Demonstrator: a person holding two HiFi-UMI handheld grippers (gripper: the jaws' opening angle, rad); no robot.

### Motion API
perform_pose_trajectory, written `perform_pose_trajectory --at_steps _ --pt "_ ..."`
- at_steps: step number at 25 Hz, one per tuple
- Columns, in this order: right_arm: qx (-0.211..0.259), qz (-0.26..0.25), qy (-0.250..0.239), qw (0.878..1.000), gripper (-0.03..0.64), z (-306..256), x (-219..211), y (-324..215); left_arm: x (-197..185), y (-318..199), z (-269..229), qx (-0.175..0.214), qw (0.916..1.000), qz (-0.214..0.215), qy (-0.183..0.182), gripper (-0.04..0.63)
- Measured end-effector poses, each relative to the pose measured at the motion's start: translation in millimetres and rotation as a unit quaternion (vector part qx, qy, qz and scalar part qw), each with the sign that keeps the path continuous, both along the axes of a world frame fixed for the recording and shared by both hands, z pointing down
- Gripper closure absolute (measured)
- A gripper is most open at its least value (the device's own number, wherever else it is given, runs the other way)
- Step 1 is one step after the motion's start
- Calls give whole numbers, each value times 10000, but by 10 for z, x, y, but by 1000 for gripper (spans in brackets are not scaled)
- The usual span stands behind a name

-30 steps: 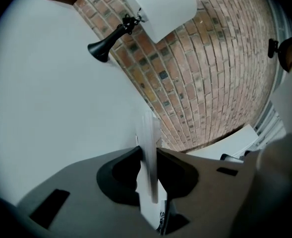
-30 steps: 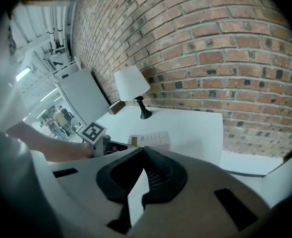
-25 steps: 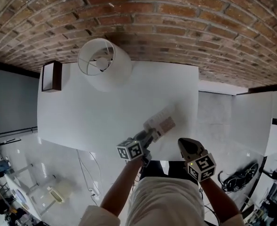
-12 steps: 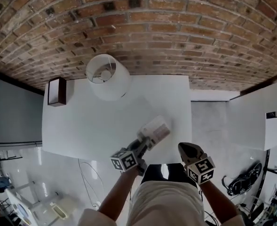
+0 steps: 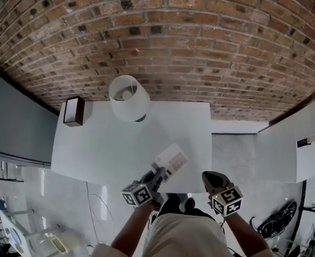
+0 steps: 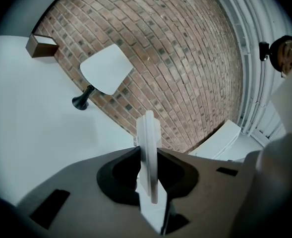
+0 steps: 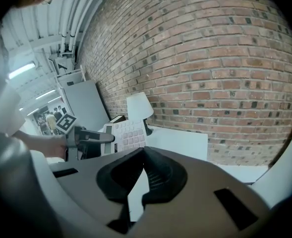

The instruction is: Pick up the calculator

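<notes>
The calculator (image 5: 171, 160) is white with pale keys. It hangs above the near edge of the white table (image 5: 104, 143), and my left gripper (image 5: 159, 173) is shut on its near end. In the left gripper view the calculator (image 6: 148, 148) shows edge-on, upright between the two jaws of the left gripper (image 6: 148, 168). My right gripper (image 5: 207, 178) is off to the right, just past the table's near edge, shut with nothing in it. From the right gripper view I see the calculator's keys (image 7: 127, 133) and the left gripper (image 7: 88, 138) that holds it, beyond the right gripper (image 7: 143, 151).
A white-shaded lamp (image 5: 129, 98) stands at the back of the table near the brick wall (image 5: 162, 47). A dark brown box (image 5: 74, 112) sits at the back left corner. Pale floor (image 5: 237, 154) lies to the right of the table.
Both grippers have risen. The calculator has gone up with the left gripper, off the table. The right gripper has stayed shut on nothing.
</notes>
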State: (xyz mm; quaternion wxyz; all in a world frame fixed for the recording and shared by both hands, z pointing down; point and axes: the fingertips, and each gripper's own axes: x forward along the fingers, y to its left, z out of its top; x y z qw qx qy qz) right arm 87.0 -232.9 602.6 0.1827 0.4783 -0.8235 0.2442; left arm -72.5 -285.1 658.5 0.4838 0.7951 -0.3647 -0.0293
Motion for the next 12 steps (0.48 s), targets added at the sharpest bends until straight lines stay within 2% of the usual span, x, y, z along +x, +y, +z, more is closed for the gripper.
perform_pose_trajectory --at_steps 7,12 --pt "254 -139 -188 9994 604 -234 147 453 52 529 -328 124 9989 -397 233 505" --pt "404 -190 -264 9987 604 -380 332 807 34 961 -536 250 9970 -715 162 505"
